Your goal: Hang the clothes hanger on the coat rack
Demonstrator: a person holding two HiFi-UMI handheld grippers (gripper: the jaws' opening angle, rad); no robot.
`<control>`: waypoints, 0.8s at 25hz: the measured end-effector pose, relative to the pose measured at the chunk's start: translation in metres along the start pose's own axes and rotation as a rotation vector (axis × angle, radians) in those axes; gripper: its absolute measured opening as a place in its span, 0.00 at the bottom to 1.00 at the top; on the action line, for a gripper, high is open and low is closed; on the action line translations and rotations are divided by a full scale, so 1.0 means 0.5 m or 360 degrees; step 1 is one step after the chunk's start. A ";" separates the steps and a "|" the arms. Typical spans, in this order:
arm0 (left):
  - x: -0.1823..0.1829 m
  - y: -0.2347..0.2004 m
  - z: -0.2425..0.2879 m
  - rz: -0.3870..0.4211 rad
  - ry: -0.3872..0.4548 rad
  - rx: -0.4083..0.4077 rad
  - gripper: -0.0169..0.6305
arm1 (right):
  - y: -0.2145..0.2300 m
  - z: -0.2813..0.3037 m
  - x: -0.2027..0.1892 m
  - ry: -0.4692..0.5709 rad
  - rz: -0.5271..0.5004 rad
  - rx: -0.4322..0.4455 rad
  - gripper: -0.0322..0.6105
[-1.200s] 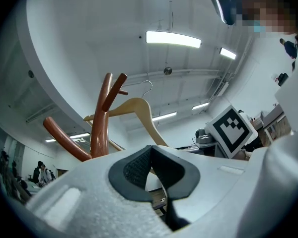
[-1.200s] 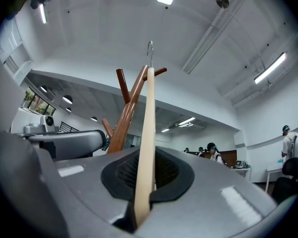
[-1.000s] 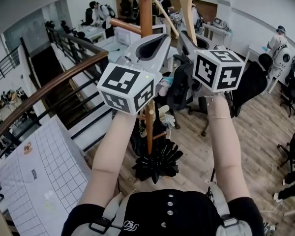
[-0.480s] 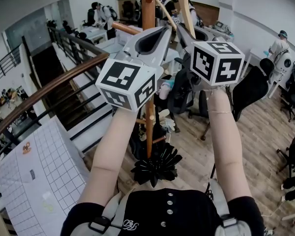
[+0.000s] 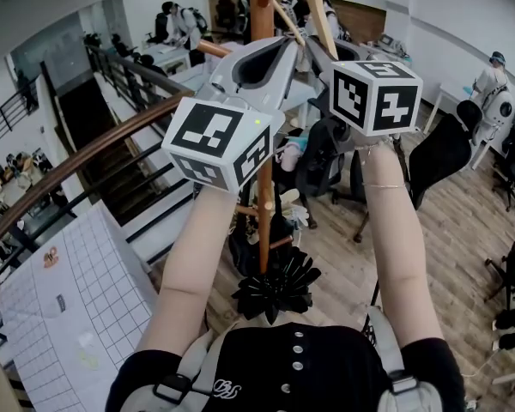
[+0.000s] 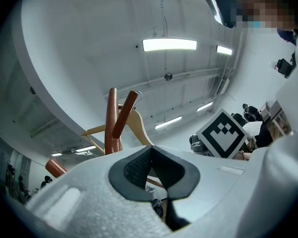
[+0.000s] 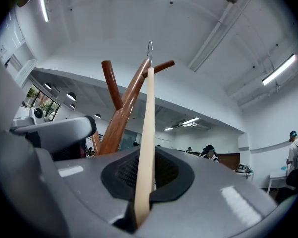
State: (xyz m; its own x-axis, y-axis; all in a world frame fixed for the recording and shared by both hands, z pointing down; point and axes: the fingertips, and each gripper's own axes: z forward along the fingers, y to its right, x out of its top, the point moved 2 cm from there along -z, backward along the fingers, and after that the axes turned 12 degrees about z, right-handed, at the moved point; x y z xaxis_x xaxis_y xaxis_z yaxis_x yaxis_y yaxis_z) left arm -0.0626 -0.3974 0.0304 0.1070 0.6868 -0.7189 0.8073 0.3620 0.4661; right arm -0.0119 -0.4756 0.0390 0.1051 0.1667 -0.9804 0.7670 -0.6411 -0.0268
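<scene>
Right gripper [image 7: 147, 150] is clamping the pale wooden clothes hanger [image 7: 148, 113] between jaws closed almost fully onto it. The hanger is showing edge-on, with its long axis running straight away from the fingers toward 12 o'clock. Its small metal hook [image 7: 150, 45] is sitting at the far top end.

Left gripper [image 6: 150, 148] is carrying nothing, its jaw tips meeting.

The reddish-brown wooden coat rack [image 7: 120, 114] is standing just beyond the right jaws, its thick stem leaning toward 11 o'clock. A curved peg [image 7: 109, 81] is forking off at 11, and a thin peg tip [image 7: 164, 64] is poking out at 1 o'clock right beside the hook. Hook and thin peg tip are overlapping in the right gripper view, so I cannot tell whether the hook is over the wood or only in front of it.

In the head view the two grippers are flanking the rack, left at 11 o'clock and right at 1.

Judgement: the right gripper is the working one. The hook is needing to clear the thin peg tip and then settle onto it. The left is close by but idle. Which way the hook's mouth is facing is not readable here.
</scene>
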 end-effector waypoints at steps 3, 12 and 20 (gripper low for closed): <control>-0.007 -0.002 0.000 -0.0014 -0.0014 -0.0002 0.02 | 0.000 0.010 -0.006 -0.0067 0.0002 0.0013 0.06; -0.022 -0.005 -0.005 -0.0030 -0.0042 -0.0033 0.02 | 0.012 0.030 -0.029 -0.0169 0.0027 -0.0021 0.06; -0.034 -0.008 -0.015 -0.0057 -0.0049 -0.0029 0.02 | 0.010 0.037 -0.043 -0.0188 0.0006 -0.0046 0.07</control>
State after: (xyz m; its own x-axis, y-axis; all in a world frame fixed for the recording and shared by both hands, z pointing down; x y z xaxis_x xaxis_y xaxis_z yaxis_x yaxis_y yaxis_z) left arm -0.0722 -0.4056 0.0447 0.0961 0.6537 -0.7506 0.8004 0.3976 0.4487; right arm -0.0221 -0.4962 0.0562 0.0338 0.0737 -0.9967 0.7850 -0.6192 -0.0192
